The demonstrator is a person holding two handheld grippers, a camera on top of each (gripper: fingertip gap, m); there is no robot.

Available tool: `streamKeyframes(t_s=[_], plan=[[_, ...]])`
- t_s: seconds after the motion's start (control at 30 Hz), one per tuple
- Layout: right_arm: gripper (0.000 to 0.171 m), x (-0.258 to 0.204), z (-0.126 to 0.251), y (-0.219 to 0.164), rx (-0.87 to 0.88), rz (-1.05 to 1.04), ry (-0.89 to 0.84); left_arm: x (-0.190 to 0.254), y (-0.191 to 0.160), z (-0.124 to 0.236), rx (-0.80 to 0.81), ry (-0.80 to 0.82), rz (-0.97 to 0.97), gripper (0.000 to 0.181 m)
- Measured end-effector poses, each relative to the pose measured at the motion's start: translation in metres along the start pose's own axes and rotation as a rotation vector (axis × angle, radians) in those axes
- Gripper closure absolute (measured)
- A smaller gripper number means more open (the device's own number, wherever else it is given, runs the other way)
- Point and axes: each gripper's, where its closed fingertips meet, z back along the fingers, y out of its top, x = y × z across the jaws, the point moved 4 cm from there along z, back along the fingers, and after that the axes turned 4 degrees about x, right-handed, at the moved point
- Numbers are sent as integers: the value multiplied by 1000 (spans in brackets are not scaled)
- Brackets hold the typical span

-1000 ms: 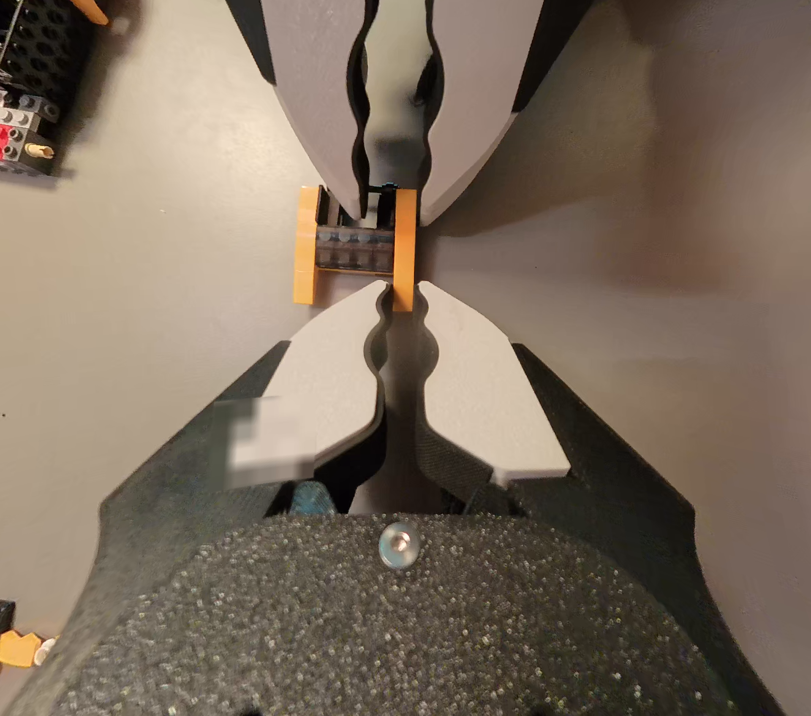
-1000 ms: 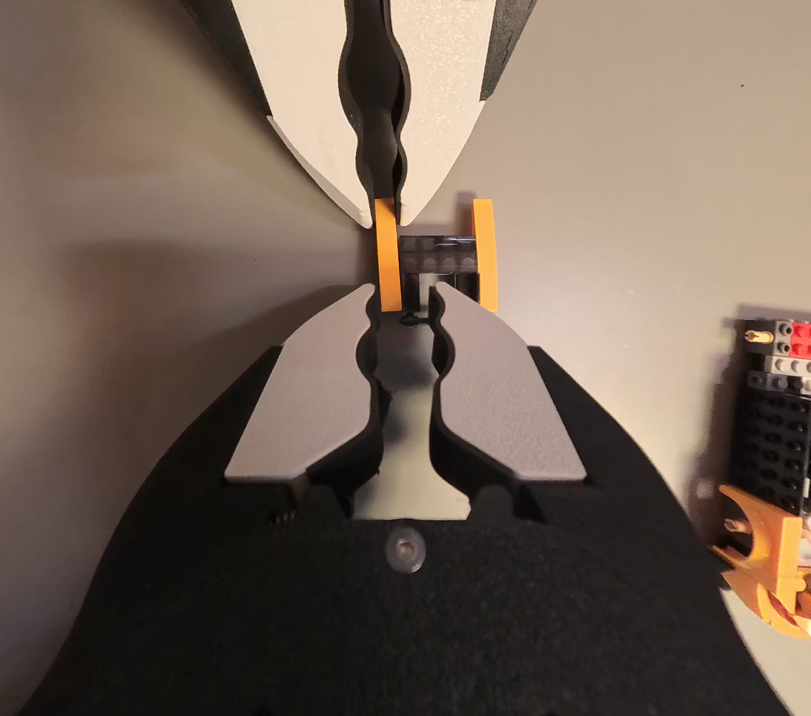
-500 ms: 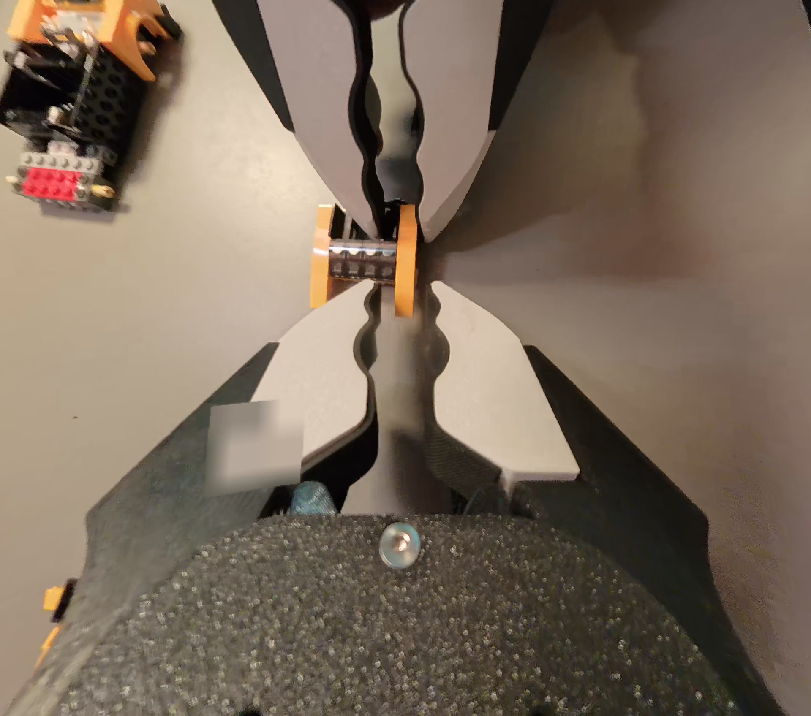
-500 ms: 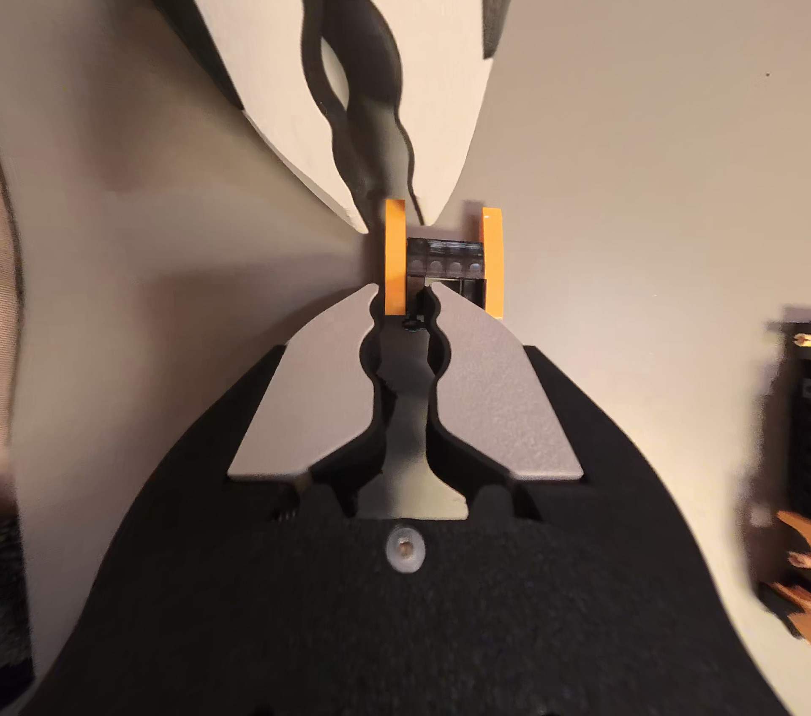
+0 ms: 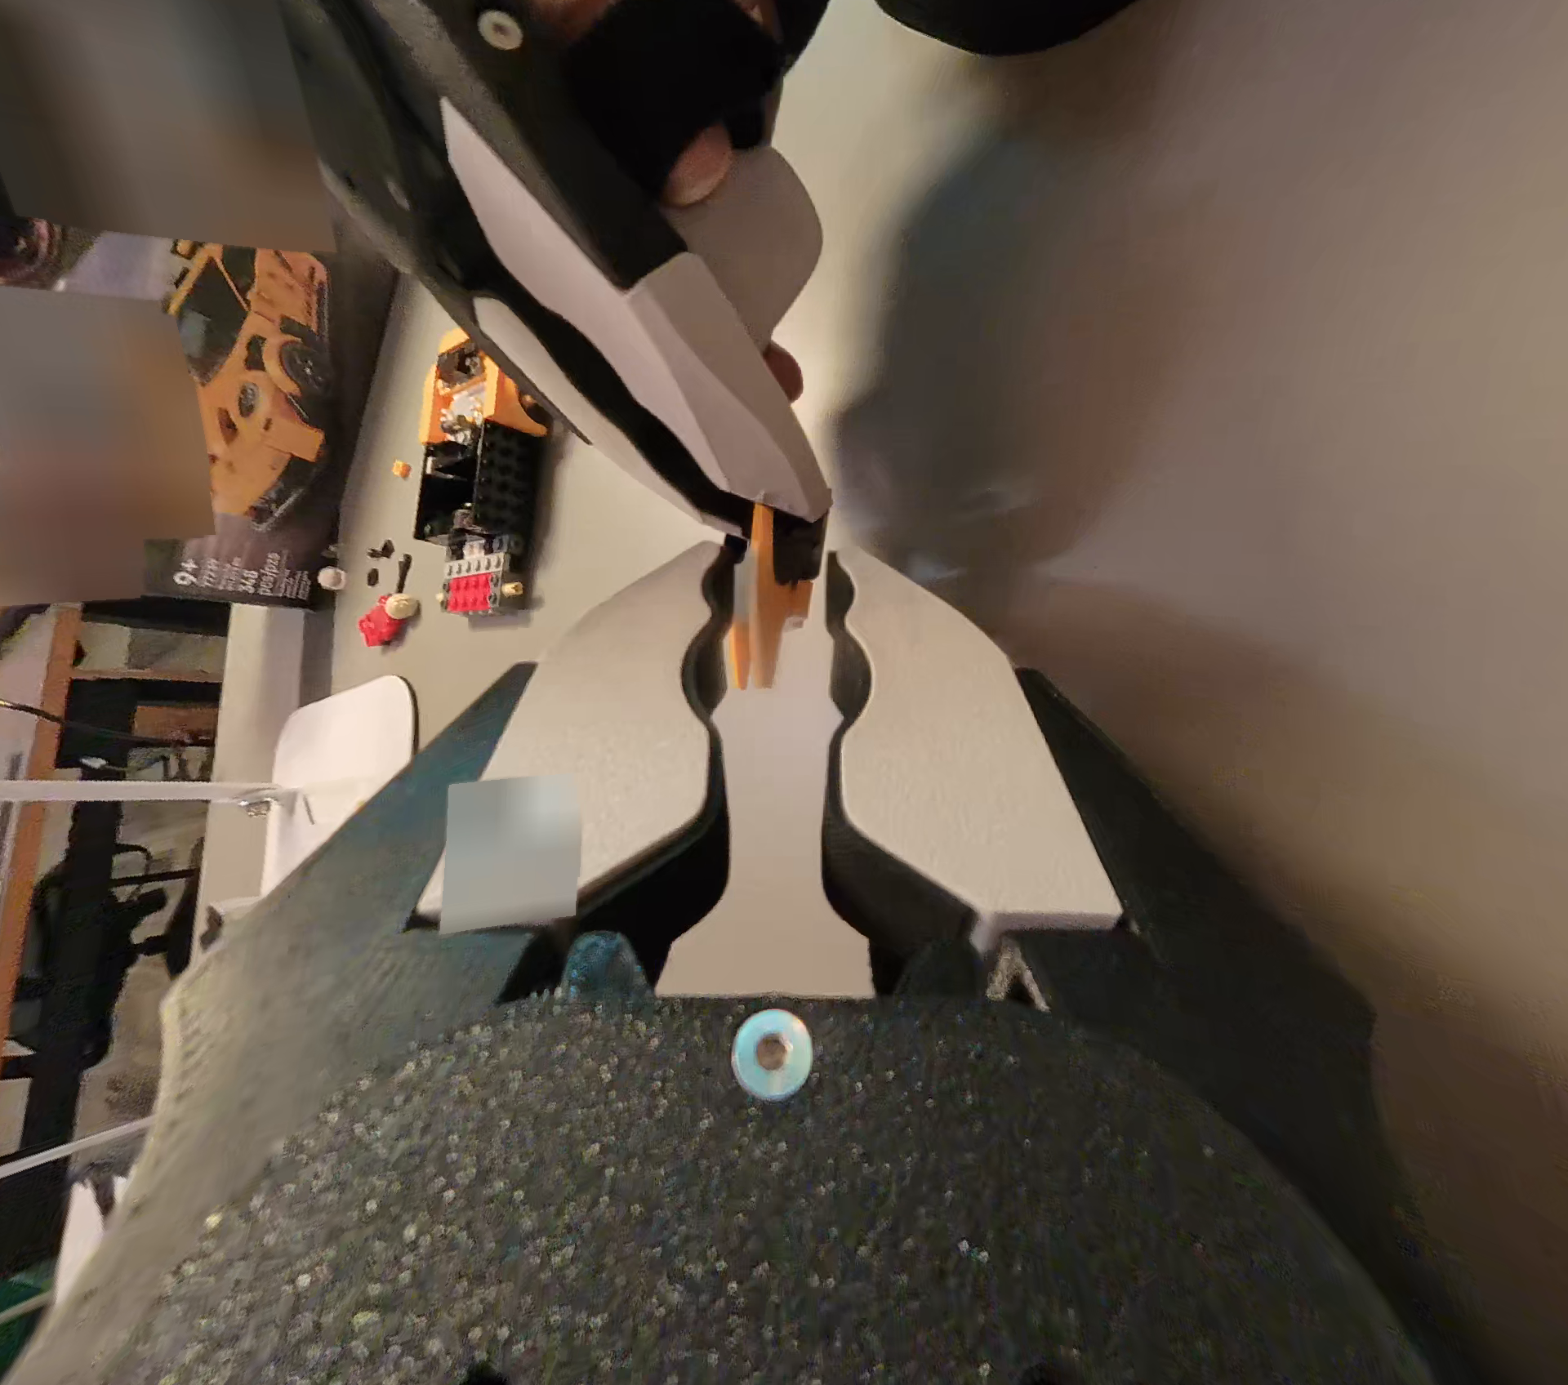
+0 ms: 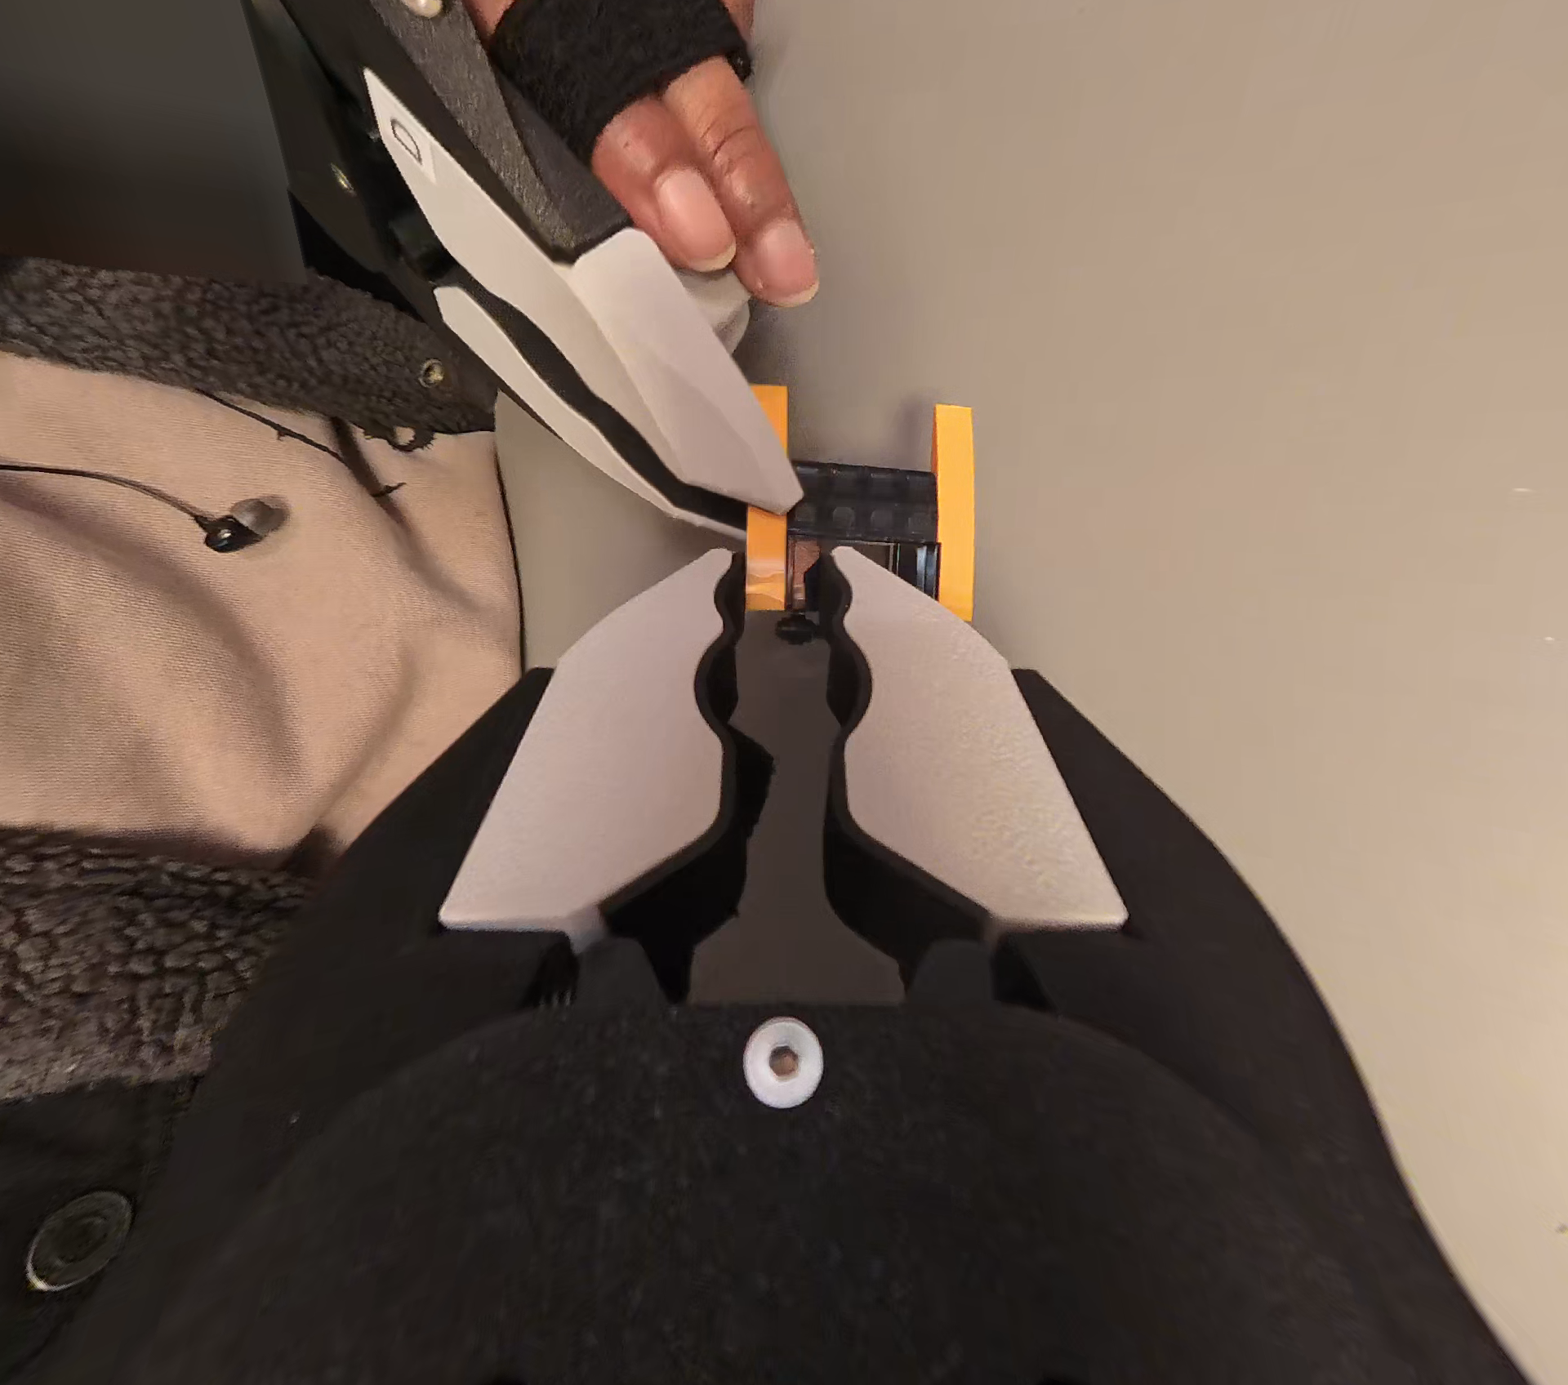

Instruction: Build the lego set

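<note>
A grey table (image 6: pixel 1230 173) is stretching behind both grippers. The small orange-and-black Lego assembly (image 6: pixel 865 508) is hanging between them: the right gripper (image 6: pixel 782 564) is clamping its near orange plate, while the left gripper (image 5: pixel 768 564), fingers parted, is sitting around it. A half-built orange car (image 5: pixel 475 470) is lying beside the box (image 5: pixel 246 411).

The tabletop (image 5: pixel 1273 411) is a plain matte grey surface, evenly lit, with soft shadows falling across its far part. Beyond its left edge, in the left wrist view, stands a brown wooden frame (image 5: pixel 51 733) with dark shelving behind it. A white chair back (image 5: pixel 339 759) sits just beside that edge.
</note>
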Motion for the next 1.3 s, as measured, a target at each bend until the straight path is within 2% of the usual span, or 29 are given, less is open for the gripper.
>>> streamKeyframes(t_s=[0.07, 0.53, 0.93, 1.13, 1.3], plan=[[155, -1, 1, 0, 3, -14, 20, 0, 1, 1, 6, 9, -20, 168], [155, -17, 5, -7, -16, -56, 139, 9, 18, 6, 68, -25, -73, 168], [153, -23, 10, -9, 34, -47, 185, 8, 26, 8, 127, -50, 44, 169], [150, -21, 18, -6, 104, 135, 58, 1, 20, 8, 160, -84, 206, 170], [146, -25, 21, -8, 182, 491, -223, -6, 10, 7, 169, -116, 344, 170]])
